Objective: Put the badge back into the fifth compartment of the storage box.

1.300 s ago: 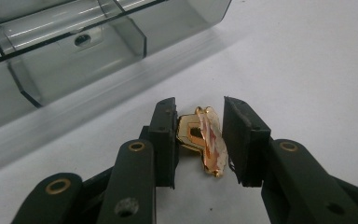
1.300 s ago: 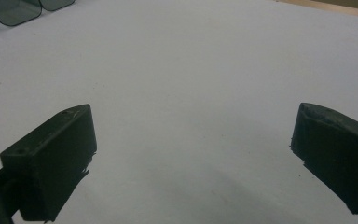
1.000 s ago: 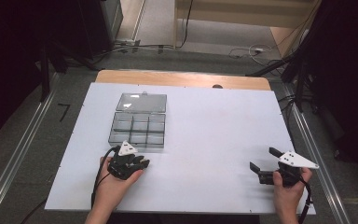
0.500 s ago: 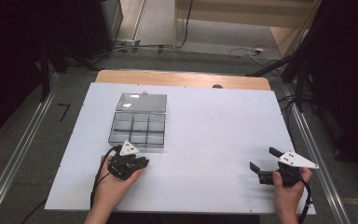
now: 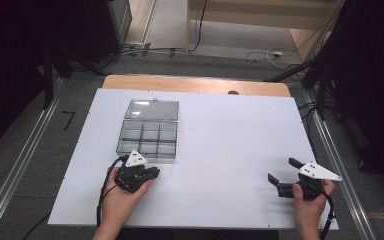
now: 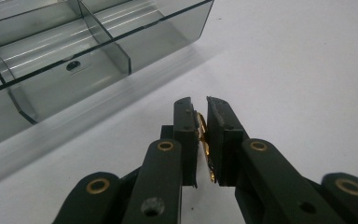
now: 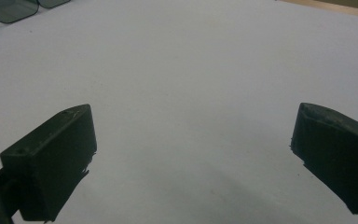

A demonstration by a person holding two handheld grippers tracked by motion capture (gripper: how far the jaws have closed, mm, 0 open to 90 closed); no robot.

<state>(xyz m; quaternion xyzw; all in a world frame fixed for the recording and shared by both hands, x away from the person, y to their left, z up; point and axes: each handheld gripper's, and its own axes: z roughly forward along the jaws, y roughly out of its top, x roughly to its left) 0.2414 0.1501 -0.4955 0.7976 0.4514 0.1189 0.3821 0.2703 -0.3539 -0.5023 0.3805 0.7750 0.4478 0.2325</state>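
Jaws of left gripper [image 6: 199,108] around a small, perhaps brass, part [image 6: 204,140]

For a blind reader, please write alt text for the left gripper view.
The left gripper has just closed on a small gold-coloured piece above the white table. A clear compartment box stands open beside it.

We see a white desk [image 5: 220,140] with a wood strip [image 5: 195,84] along its far edge, and a small dark spot [image 5: 233,92] sits on that strip. A metal rail [image 5: 22,165] runs beside the desk on the left and another rail [image 5: 337,160] on the right. Beyond lies a grey floor [image 5: 220,60] with loose cables [image 5: 267,54]. A black corner mark [image 5: 69,119] shows on the floor at left. A wooden cabinet [image 5: 260,12] stands at the far end.
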